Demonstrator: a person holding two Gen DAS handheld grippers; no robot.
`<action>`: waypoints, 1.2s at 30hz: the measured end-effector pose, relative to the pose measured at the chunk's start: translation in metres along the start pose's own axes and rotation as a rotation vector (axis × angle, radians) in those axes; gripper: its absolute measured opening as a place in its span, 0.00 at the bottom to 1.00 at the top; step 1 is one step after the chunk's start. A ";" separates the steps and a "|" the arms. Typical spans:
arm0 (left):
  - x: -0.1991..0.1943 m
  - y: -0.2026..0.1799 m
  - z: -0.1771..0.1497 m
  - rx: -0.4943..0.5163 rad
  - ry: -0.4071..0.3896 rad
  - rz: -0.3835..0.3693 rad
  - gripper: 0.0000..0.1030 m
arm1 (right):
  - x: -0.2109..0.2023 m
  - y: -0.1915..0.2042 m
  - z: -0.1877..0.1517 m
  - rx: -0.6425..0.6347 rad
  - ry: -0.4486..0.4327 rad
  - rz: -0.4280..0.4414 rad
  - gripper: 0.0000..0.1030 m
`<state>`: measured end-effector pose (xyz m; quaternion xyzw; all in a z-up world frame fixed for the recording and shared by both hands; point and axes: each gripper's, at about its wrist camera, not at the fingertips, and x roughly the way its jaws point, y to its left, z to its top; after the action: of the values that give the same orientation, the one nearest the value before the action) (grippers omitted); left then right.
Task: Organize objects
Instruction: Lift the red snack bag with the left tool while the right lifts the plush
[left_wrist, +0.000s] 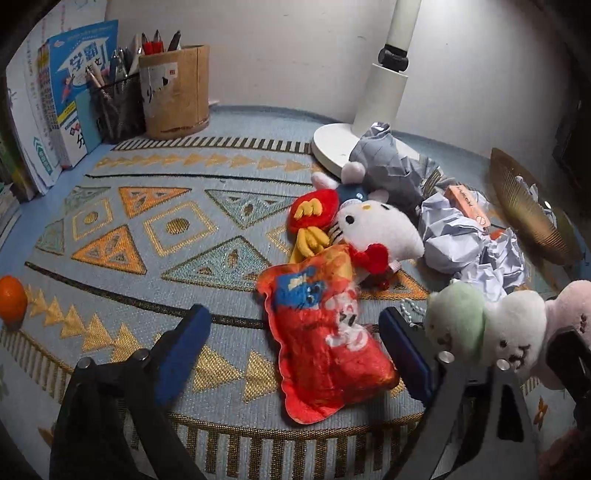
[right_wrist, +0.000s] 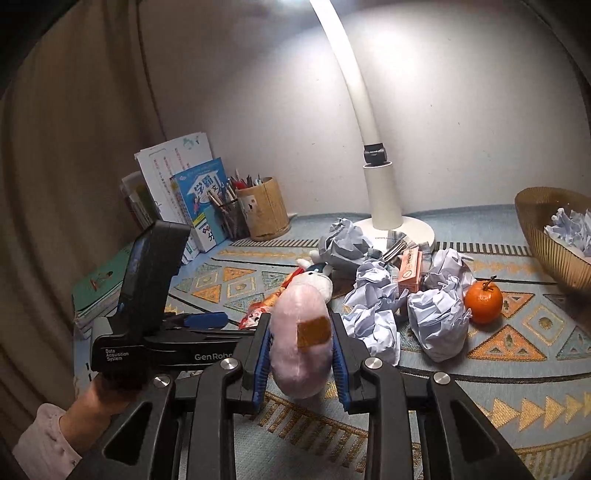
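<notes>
My right gripper (right_wrist: 300, 354) is shut on a pink, white and green dango plush (right_wrist: 300, 343) and holds it above the patterned cloth; the plush also shows at the right of the left wrist view (left_wrist: 513, 325). My left gripper (left_wrist: 291, 350) is open and empty, its blue fingers on either side of a red snack-bag plush (left_wrist: 325, 343) lying on the cloth. Behind it lie a Hello Kitty plush (left_wrist: 380, 229), a red fries plush (left_wrist: 314, 218) and a small blue-and-white plush (left_wrist: 354, 188). Several crumpled paper balls (right_wrist: 439, 325) lie to the right.
A white lamp base (right_wrist: 399, 229) stands at the back. A gold bowl (right_wrist: 546, 236) holding crumpled paper is at the far right. An orange (right_wrist: 483, 302) and an orange box (right_wrist: 410, 269) sit among the papers. Pen holders (left_wrist: 173, 92) and books (left_wrist: 74, 99) stand back left. Another orange (left_wrist: 13, 301) lies far left.
</notes>
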<state>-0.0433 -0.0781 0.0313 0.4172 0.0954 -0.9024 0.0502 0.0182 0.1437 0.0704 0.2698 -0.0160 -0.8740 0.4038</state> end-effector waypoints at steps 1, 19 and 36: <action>-0.003 -0.001 0.000 0.010 -0.012 -0.032 0.34 | 0.002 0.000 0.000 -0.002 0.011 -0.001 0.27; -0.030 0.010 -0.003 -0.049 -0.140 -0.102 0.25 | -0.002 -0.035 -0.004 0.176 -0.007 0.098 0.27; -0.052 0.007 -0.010 -0.014 -0.268 -0.135 0.19 | -0.014 -0.057 -0.004 0.289 -0.070 0.169 0.27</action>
<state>-0.0012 -0.0821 0.0636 0.2852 0.1219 -0.9507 0.0045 -0.0120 0.1930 0.0593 0.2920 -0.1784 -0.8345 0.4318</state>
